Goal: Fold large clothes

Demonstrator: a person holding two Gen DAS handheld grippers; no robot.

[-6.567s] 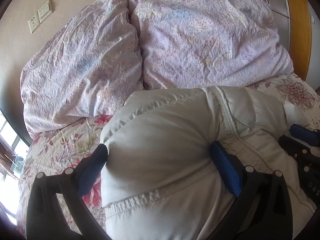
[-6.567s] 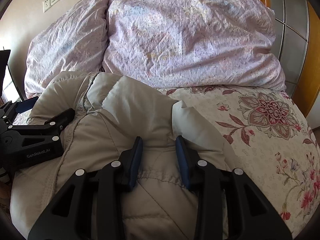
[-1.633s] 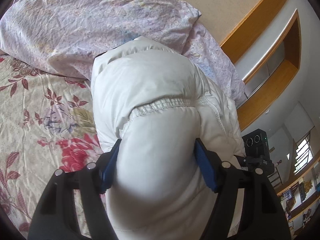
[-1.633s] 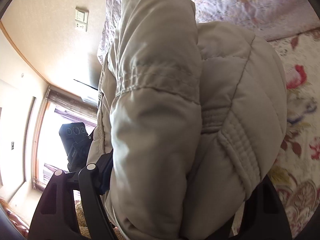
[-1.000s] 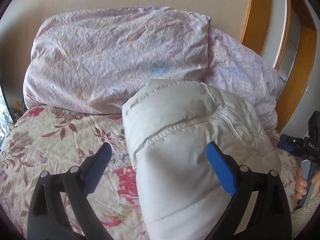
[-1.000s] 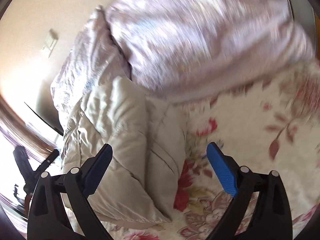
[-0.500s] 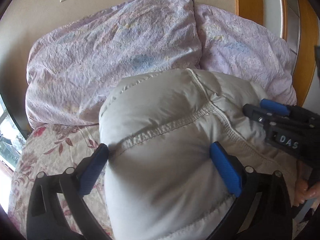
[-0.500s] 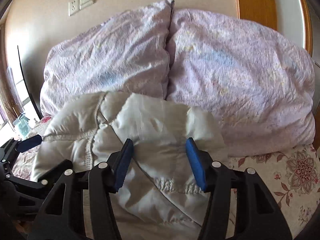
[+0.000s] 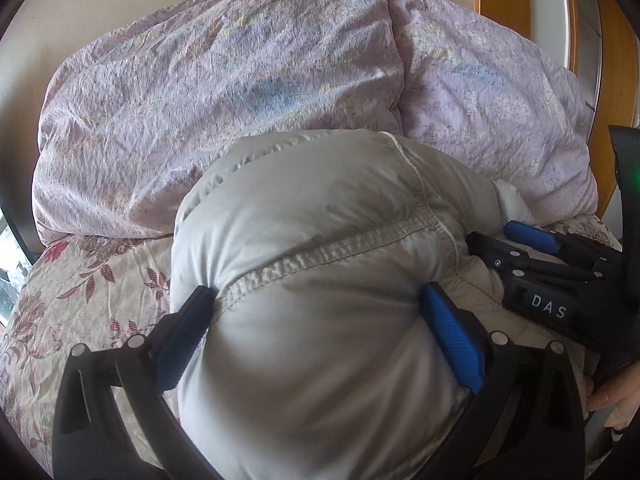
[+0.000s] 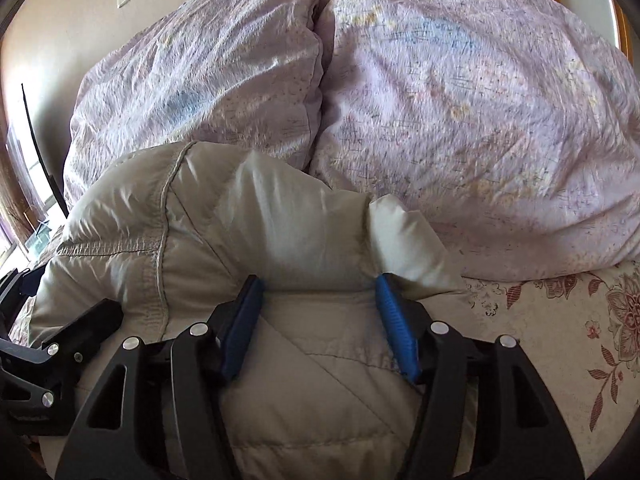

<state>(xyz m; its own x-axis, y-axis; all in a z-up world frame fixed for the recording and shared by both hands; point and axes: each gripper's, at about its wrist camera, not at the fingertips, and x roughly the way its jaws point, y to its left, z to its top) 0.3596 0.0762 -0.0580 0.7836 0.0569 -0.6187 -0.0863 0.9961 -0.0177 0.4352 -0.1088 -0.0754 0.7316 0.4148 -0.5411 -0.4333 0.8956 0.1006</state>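
Left wrist view first: the left gripper (image 9: 316,320) is spread as wide as it goes, and a fat roll of the puffy pale jacket (image 9: 320,272) fills the gap, with both blue pads (image 9: 452,336) dented into the stuffing, so it is squeezing the bundle. The jacket sits on the flowery bedsheet (image 9: 80,280), pushed right up against two purple pillows (image 9: 224,92) at the head of the bed. At the right edge the right gripper (image 9: 532,252) lies on the same bundle, and a bit of a hand (image 9: 612,396) shows below it. Right wrist view next: the right gripper (image 10: 320,312) has its jaws about half apart and opening a little, yet its blue pads (image 10: 396,332) press on a fold of the jacket (image 10: 224,224) between them. The left gripper (image 10: 60,344) pokes in from the left side. The jacket looks already folded into a thick, lumpy packet (no loose sleeve hangs out that I can see). What seems left is to let go, pat it flatter, and maybe tuck the white corner (image 10: 404,236) that sticks out by the pillows (image 10: 460,112).
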